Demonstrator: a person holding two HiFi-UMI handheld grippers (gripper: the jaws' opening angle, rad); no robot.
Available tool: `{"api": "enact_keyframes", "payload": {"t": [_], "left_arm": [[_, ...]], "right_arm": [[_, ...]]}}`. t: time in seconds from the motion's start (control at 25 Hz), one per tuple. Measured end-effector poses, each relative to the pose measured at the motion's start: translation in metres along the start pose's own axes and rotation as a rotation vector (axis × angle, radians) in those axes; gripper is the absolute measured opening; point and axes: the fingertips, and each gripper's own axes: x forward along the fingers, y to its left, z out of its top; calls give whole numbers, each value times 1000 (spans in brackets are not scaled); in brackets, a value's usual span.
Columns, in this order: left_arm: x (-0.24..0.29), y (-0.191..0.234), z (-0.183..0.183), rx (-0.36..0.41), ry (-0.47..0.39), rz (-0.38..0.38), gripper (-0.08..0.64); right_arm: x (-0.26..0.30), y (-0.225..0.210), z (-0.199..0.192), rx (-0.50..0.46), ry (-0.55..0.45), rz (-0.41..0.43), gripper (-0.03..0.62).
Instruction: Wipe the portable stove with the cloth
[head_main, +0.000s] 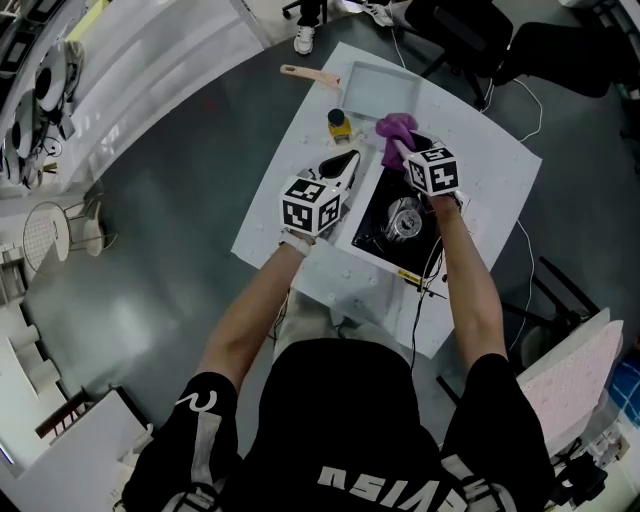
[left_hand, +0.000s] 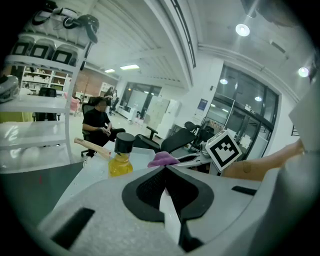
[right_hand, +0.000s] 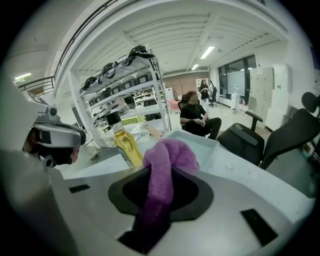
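The black portable stove lies on the white table, its round burner in the middle. A purple cloth is bunched over the stove's far end. My right gripper is shut on it, and in the right gripper view the cloth runs up between the jaws and flops over the tips of that gripper. Left of the stove, my left gripper hovers over the table with its jaws together and nothing in them. The left gripper view shows the cloth just beyond the tips.
A bottle of yellow liquid with a black cap stands just beyond the left gripper. Behind the cloth sits a white tray. A wooden-handled brush lies at the table's far edge. Cables hang off the near edge.
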Motion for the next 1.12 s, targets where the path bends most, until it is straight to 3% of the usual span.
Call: {"api": "enact_keyframes", "payload": {"t": [1.12], "left_arm": [[54, -106, 1, 113, 55, -177, 6]], "right_arm": [[-113, -86, -67, 175, -38, -202, 95]]}}
